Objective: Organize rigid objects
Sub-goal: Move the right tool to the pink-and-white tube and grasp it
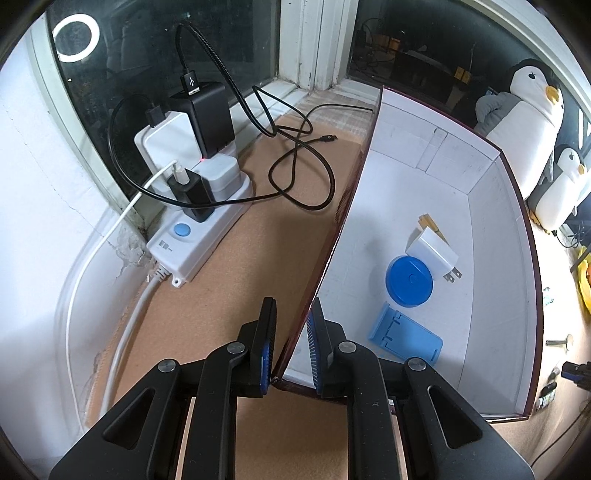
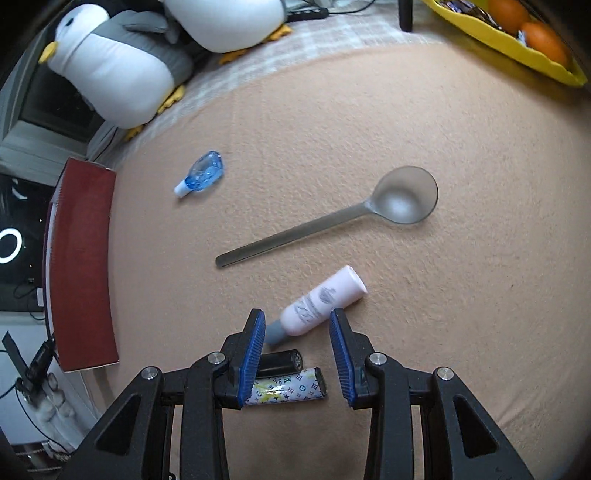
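Observation:
My left gripper (image 1: pixel 292 306) is shut on the left wall of an open box (image 1: pixel 480 206), dark red outside and white inside. In the box lie a blue round lid (image 1: pixel 408 282), a white plug adapter (image 1: pixel 432 253), a blue phone stand (image 1: pixel 406 336) and a small yellow piece (image 1: pixel 430 221). My right gripper (image 2: pixel 297 317) hangs open above the tan table. Under its fingers lie a pink tube (image 2: pixel 321 301) with a grey cap, a black cylinder (image 2: pixel 282 360) and a patterned cylinder (image 2: pixel 288 387). Farther off lie a grey spoon (image 2: pixel 332 218) and a blue correction tape (image 2: pixel 203 175). The box (image 2: pixel 81 266) stands at the left.
A white power strip (image 1: pixel 199 221) with chargers and loose black cables (image 1: pixel 295 158) lies left of the box, by the window. Penguin plush toys (image 2: pixel 118 66) sit at the table's back. A yellow tray (image 2: pixel 517 33) with oranges stands at the far right.

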`<control>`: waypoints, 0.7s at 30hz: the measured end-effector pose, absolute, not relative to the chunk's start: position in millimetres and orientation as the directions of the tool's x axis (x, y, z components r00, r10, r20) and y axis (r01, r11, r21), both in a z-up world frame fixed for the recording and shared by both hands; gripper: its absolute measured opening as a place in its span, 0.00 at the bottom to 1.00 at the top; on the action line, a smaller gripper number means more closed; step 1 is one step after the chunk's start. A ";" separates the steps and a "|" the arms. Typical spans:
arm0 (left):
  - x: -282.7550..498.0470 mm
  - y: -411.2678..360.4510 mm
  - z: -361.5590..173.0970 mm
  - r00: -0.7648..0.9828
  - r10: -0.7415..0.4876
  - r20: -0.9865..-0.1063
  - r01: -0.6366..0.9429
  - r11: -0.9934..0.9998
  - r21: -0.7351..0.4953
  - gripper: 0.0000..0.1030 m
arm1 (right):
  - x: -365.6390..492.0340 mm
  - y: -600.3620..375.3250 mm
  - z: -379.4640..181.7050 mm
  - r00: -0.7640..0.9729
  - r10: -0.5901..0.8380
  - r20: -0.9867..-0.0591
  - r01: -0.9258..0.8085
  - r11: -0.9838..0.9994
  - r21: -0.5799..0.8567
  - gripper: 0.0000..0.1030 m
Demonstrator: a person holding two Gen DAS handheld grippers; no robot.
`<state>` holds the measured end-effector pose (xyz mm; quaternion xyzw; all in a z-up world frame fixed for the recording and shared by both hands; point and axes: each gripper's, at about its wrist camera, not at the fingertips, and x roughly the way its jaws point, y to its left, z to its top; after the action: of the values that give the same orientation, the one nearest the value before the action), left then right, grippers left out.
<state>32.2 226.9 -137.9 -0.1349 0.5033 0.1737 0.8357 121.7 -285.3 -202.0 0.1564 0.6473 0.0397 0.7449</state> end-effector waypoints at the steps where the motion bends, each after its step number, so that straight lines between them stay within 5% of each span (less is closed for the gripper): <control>1: 32.4 227.0 -137.8 0.433 0.154 -0.888 -0.426 0.903 -0.051 0.15 | 122.4 -285.9 -203.4 0.156 0.265 -0.952 0.152 0.945 0.288 0.32; 14: 32.4 226.6 -137.9 0.433 0.154 -0.888 -0.427 0.903 -0.052 0.15 | 139.3 -273.3 -209.5 0.139 0.163 -0.977 0.098 0.979 0.178 0.31; 18: 33.4 226.4 -139.3 0.434 0.152 -0.888 -0.429 0.902 -0.055 0.15 | 143.0 -262.7 -210.9 0.134 0.146 -0.980 0.049 0.987 0.154 0.18; 21: 33.7 226.5 -139.3 0.434 0.152 -0.888 -0.429 0.902 -0.055 0.15 | 143.1 -260.1 -210.0 0.145 0.156 -0.977 0.035 0.986 0.163 0.18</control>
<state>33.7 226.5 -139.3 -0.1378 0.5029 0.1739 0.8354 143.1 -260.1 -210.0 0.0733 0.6526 0.0400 0.7531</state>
